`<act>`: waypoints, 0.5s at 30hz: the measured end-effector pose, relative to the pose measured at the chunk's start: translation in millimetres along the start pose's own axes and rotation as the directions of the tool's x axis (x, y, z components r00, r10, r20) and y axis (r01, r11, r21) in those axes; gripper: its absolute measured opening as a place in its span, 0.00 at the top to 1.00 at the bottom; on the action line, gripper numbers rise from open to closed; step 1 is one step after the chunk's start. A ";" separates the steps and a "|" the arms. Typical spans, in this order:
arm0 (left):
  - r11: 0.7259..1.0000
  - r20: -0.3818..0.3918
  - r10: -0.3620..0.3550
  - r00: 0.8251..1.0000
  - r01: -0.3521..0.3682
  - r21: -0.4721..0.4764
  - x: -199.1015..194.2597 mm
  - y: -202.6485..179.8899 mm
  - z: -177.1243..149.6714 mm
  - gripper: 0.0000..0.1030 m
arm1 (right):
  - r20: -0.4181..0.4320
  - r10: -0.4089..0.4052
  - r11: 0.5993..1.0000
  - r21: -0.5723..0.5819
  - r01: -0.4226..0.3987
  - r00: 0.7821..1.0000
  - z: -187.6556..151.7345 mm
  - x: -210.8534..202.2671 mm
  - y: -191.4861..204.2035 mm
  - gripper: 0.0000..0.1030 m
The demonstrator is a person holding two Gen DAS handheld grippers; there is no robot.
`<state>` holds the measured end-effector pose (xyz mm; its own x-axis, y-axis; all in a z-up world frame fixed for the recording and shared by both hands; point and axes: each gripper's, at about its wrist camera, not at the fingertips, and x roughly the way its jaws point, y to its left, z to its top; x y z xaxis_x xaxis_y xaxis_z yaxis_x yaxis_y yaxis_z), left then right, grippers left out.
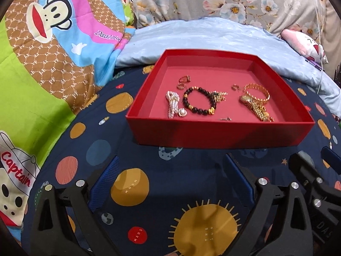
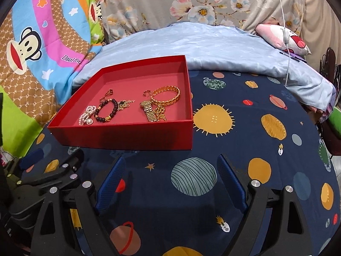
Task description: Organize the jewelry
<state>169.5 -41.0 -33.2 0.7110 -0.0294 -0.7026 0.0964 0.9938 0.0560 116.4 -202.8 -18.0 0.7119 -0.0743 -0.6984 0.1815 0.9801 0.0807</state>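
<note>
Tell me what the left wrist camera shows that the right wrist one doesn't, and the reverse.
Left only: a small loose piece near the tray's front wall, and the "Captain" print on the bedding. Right only: the striped planet print and the bedspread stretching right of the tray. Both: the red tray holding the pearl bracelet, dark bead bracelet, gold bangle and gold watch; left gripper and right gripper open, empty.

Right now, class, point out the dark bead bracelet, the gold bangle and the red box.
Dark bead bracelet (image 1: 185, 100): left wrist view, left beads.
Gold bangle (image 2: 178, 95): right wrist view, right band.
Red box (image 1: 213, 135): left wrist view, front wall.
</note>
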 end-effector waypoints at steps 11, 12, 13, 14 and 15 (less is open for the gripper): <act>1.000 -0.001 0.018 1.000 -0.018 -0.016 1.5 3.3 -1.7 0.09 | -0.012 -0.046 0.999 -0.011 0.046 0.999 -0.4 2.8 2.5 0.16; 1.000 0.005 0.024 1.000 -0.024 -0.013 0.2 2.4 -2.1 0.09 | -0.021 -0.052 0.999 -0.008 0.051 0.998 0.0 4.7 2.1 0.16; 1.000 0.008 0.026 1.000 -0.025 -0.010 -0.1 1.6 -2.1 0.09 | -0.030 -0.053 0.999 -0.003 0.053 0.998 -0.2 6.7 1.3 0.16; 1.000 0.010 0.031 0.999 -0.031 -0.003 -0.6 0.3 -2.1 0.09 | -0.039 -0.057 0.998 0.004 0.057 0.998 -0.3 8.4 0.2 0.16; 0.999 0.011 0.037 0.999 -0.037 0.005 -0.8 -1.2 -2.1 0.09 | -0.047 -0.062 0.998 0.011 0.063 0.997 -0.2 10.2 -1.4 0.16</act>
<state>167.3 -42.0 -34.2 0.7217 0.0064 -0.6922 0.0732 0.9936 0.0855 123.2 -205.0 -25.4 0.6662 -0.1261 -0.7350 0.2335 0.9713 0.0449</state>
